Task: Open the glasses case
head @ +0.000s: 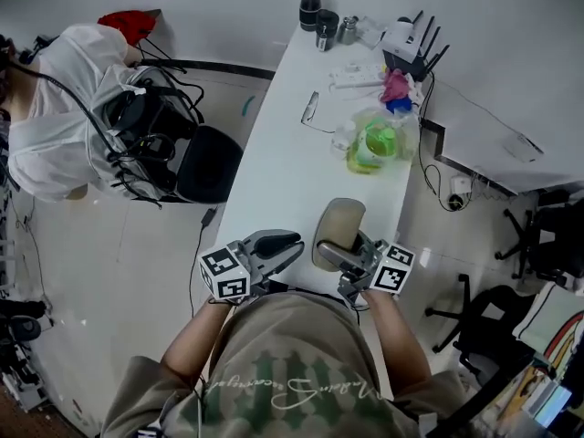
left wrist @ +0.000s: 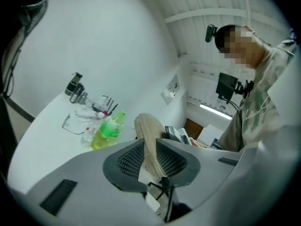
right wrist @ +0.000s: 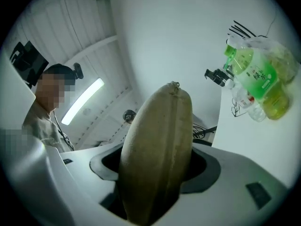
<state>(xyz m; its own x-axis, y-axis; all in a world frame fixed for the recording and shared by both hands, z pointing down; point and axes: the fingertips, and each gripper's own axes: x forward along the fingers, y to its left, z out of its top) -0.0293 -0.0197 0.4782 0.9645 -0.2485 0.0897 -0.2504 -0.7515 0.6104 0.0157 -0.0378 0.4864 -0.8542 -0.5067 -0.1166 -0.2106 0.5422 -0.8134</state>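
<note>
My right tool [head: 345,255] had the glasses case [head: 339,222]: jaws spread wide and clamped on its two broad faces, the beige shell standing out ahead of them, clear above the near end of the table [head: 283,144]. Down that tool's own view the seam ran straight up the middle of the case to a small tab [right wrist: 175,84] at the far tip. So the long axis lay along the way the right tool pointed, away from me.

And there was my left tool [head: 290,245], just beside it! It sat on the case's left, nose turned in toward the left rim, jaws only a narrow slot apart. Through that slot I saw the case edge-on, a thin curved line filling the gap. Were the pads on it? Hard to call: from the head view the tips looked just short of the rim, so I read it as not gripping.

That was the whole game, as I judged it. The case was closed, the opening not yet begun, the right hand was the anchor and the left the free one, nearest the rim. The left had to meet the seam edge-on, square to that long axis, to lift one half off the other. Coming in across a broad face would only shove the case round in the right tool's hold.
</note>
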